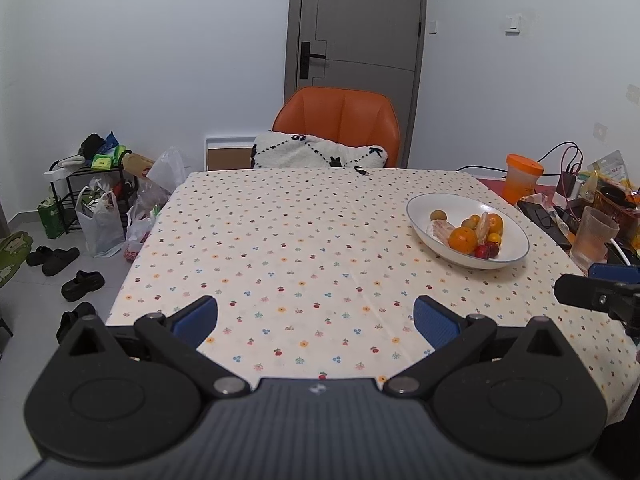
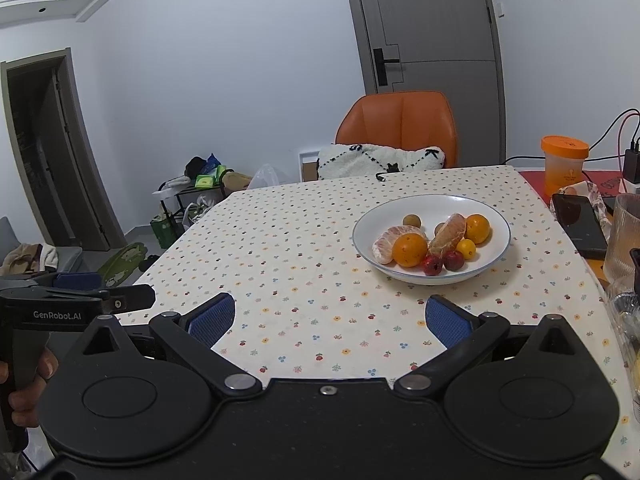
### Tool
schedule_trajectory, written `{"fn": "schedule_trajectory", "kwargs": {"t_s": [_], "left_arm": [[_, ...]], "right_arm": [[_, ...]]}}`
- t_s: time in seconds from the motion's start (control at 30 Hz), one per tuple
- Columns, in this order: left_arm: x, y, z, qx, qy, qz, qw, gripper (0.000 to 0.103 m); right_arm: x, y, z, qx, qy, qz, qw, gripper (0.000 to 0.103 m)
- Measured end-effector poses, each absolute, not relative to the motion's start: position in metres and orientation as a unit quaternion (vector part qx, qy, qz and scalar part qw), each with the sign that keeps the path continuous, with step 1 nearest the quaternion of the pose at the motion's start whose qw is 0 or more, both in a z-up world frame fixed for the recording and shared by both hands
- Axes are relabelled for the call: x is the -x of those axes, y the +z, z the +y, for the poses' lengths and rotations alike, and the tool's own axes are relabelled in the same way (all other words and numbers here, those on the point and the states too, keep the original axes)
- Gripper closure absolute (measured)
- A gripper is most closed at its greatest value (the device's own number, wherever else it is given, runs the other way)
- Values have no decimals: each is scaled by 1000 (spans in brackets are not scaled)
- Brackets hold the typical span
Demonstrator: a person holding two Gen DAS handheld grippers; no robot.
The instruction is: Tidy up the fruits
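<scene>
A white bowl [image 2: 492, 216] [image 1: 440, 204] stands on the flowered tablecloth [image 2: 300, 248], right of centre. It holds two oranges, the nearer one [image 2: 409, 250], peeled citrus segments [image 2: 450, 234], a small yellow fruit [image 2: 466, 248], two red fruits [image 2: 433, 266] and brownish round ones [image 2: 411, 221]. My right gripper [image 2: 328, 322] is open above the near cloth, short of the bowl, nothing between its blue pads. My left gripper [image 1: 316, 320] is open too, empty, left of the bowl. The left gripper also shows from the side in the right wrist view [image 2: 120, 298], held by a hand.
An orange-lidded cup [image 2: 564, 164], a black phone [image 2: 580, 224], a ribbed glass [image 2: 624, 236], chargers and cables crowd the table's right side. An orange chair [image 2: 400, 128] with a white cushion stands at the far edge. Bags, shoes and a rack [image 1: 92, 200] sit on the floor left.
</scene>
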State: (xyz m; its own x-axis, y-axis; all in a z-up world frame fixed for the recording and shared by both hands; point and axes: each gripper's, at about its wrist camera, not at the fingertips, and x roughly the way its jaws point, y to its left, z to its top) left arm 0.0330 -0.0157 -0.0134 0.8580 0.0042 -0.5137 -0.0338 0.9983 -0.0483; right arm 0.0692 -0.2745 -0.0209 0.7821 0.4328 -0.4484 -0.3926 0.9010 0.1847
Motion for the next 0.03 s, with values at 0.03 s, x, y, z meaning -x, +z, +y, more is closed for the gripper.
{"fn": "schedule_trajectory", "kwargs": {"t_s": [0.03], "left_arm": [[-33,-14,-16,27,10,267,963,0]], "right_arm": [[-69,-21,-274,-41,219,247,943,0]]}}
